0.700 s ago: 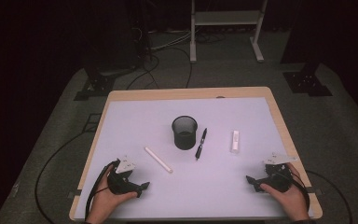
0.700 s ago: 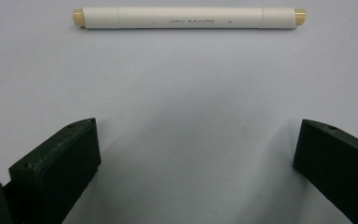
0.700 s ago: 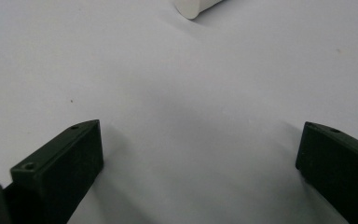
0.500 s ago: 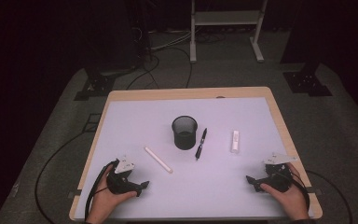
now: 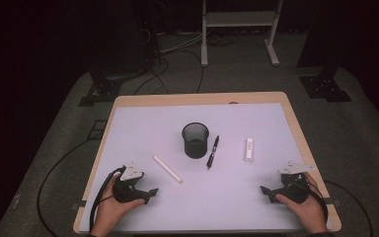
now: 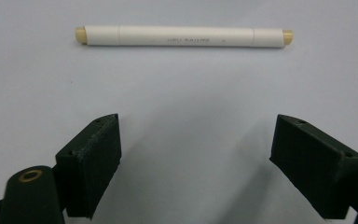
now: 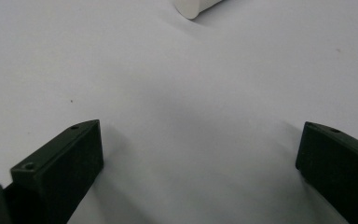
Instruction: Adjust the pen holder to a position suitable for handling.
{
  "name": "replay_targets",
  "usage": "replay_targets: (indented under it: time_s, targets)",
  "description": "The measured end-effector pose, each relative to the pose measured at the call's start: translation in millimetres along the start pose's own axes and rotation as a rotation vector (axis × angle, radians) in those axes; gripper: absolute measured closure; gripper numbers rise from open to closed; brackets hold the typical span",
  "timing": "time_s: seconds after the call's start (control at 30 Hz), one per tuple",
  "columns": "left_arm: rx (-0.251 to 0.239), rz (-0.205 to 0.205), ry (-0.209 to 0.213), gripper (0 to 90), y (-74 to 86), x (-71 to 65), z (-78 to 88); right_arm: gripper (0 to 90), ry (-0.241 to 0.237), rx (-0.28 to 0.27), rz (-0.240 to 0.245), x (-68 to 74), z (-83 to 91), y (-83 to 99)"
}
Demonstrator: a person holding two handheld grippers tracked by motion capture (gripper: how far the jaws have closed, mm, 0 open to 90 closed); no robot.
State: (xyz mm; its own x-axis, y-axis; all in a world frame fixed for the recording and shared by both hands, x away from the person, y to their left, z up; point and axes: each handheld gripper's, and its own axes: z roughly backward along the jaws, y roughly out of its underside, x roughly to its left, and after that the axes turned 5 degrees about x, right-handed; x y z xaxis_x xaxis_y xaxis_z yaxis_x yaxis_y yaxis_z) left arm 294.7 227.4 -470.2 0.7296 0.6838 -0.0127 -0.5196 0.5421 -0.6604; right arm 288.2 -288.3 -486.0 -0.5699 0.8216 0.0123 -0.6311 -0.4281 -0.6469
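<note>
On the desk (image 5: 128, 128), near its front edge, the left hand-held gripper (image 5: 151, 193) rests with jaws spread and empty, facing the white marker (image 5: 167, 169) lying just ahead of it. The right hand-held gripper (image 5: 265, 191) sits released too, well apart from it.

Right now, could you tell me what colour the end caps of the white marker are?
Pale yellow-beige, on both ends of the white marker; clearest in the left gripper view.

Between the left hand-held gripper (image 5: 148, 193) and the white marker (image 5: 167, 169) the counter (image 5: 227, 197) lies bare. The mesh pen cup (image 5: 195, 140) stands in the middle, the black pen (image 5: 212, 152) just beside it, leaving wide room at the front.
</note>
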Motion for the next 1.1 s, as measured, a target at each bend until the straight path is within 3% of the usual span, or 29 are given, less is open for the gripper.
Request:
replay_targets:
  time_s: [0.57, 1.1]
  targets:
    - [-0.048, 0.019, 0.022, 26.8, -25.0, 8.2, 13.4, 0.0, -0.001, 0.001, -0.003, -0.1, 0.0, 0.0]
    - [-0.047, 0.023, 0.025, 33.4, -50.5, 14.2, 18.1, 0.0, -0.002, 0.0, -0.004, -0.2, -0.1, -0.1]
